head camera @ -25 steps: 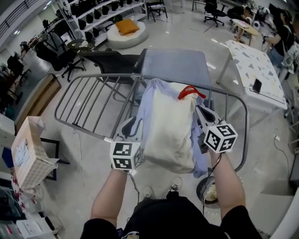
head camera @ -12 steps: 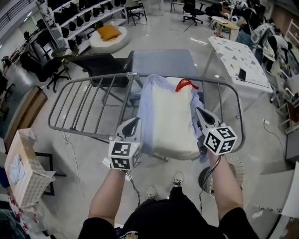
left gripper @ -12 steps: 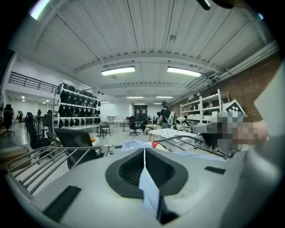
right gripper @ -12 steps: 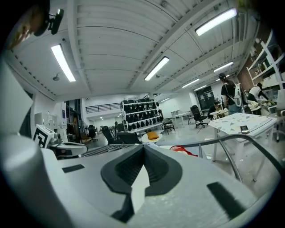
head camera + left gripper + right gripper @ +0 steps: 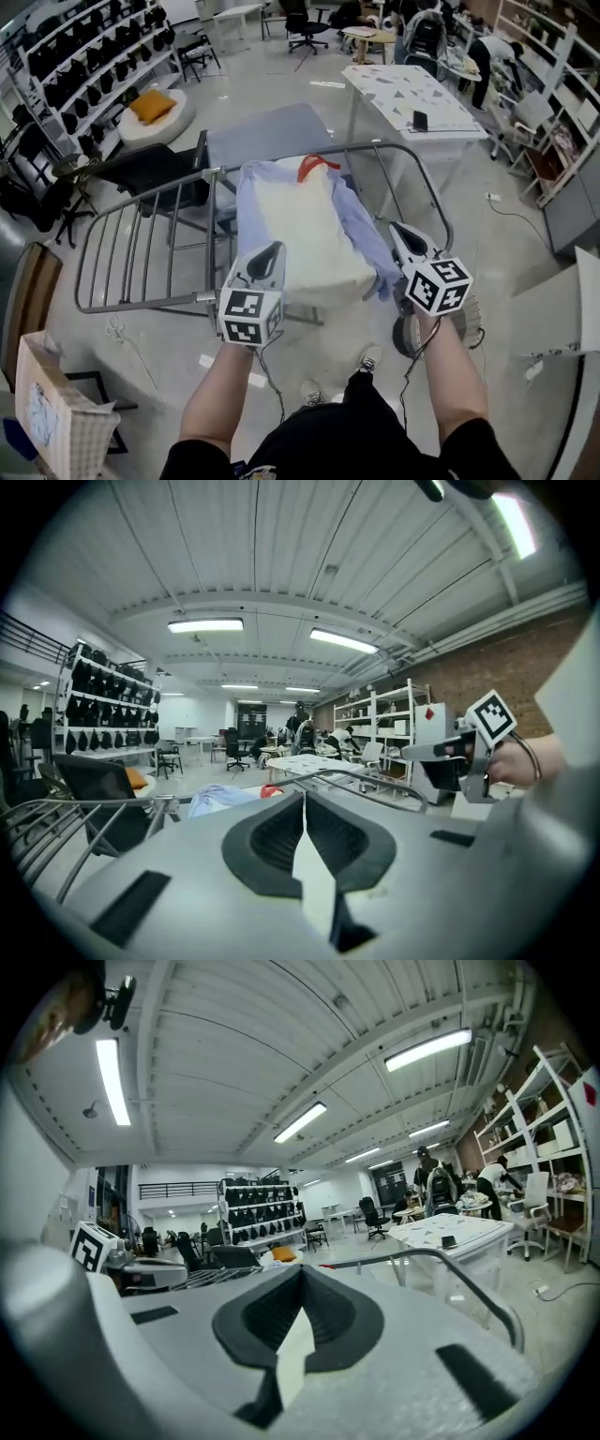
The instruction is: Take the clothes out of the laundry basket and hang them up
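Draped across the right wing of a grey tubular drying rack [image 5: 131, 251]: a pale blue shirt [image 5: 364, 225], and over it a cream garment [image 5: 305, 239], with a scrap of red [image 5: 315, 167] at the top, perhaps a hanger or a strap, too small to tell. Soft, light, limp cloth by the look of it; likely to sag, to slide along smooth metal, and to bunch if pulled from one corner. Best taken by a hem or shoulder edge at two well-apart spots, pinched through a fold of fabric and never against a bar. Matte weave, loose creases, no stiffness anywhere. Rack of thin round bars, hard and slick, on a glossy pale floor [image 5: 309, 84]. Left gripper [image 5: 271, 253] just beside the cream garment's near left edge, closed tight, face to face, nothing between. Right gripper [image 5: 403, 234] just beside the blue hem, likewise shut and empty.
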`<action>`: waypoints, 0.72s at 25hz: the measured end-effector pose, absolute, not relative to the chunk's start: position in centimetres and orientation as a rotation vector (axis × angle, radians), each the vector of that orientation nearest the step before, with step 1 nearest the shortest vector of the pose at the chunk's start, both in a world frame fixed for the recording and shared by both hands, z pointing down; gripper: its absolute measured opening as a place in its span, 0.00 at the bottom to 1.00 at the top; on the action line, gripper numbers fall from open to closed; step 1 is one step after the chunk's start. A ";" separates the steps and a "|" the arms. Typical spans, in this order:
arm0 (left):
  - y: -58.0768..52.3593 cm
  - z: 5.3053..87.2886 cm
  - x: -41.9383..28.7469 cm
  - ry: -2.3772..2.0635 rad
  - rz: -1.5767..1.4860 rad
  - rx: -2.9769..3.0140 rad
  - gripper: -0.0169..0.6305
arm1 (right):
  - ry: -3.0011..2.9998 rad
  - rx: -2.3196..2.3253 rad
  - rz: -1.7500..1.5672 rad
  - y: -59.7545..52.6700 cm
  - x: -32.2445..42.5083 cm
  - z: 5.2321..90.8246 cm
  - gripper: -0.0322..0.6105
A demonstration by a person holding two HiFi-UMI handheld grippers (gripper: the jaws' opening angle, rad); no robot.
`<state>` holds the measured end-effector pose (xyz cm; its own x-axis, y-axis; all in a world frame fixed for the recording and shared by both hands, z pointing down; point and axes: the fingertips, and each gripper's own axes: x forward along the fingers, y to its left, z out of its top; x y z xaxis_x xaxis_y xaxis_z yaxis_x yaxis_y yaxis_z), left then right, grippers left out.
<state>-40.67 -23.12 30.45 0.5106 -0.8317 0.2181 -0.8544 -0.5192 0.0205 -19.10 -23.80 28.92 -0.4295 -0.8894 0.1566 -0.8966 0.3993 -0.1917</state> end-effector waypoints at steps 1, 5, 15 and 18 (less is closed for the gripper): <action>-23.0 30.4 -39.6 -1.438 0.274 2.639 0.05 | -2.586 1.692 0.386 -23.2 -18.1 28.9 0.05; -22.3 30.3 -35.0 -1.329 0.278 2.703 0.05 | -2.531 1.796 0.389 -20.8 -13.8 28.7 0.05; -17.6 29.6 -21.7 -1.221 0.280 2.762 0.05 | -2.486 1.920 0.409 -13.6 -1.2 28.7 0.05; -15.2 30.0 -17.0 -1.199 0.299 2.771 0.05 | -2.479 1.930 0.422 -11.1 3.1 29.3 0.05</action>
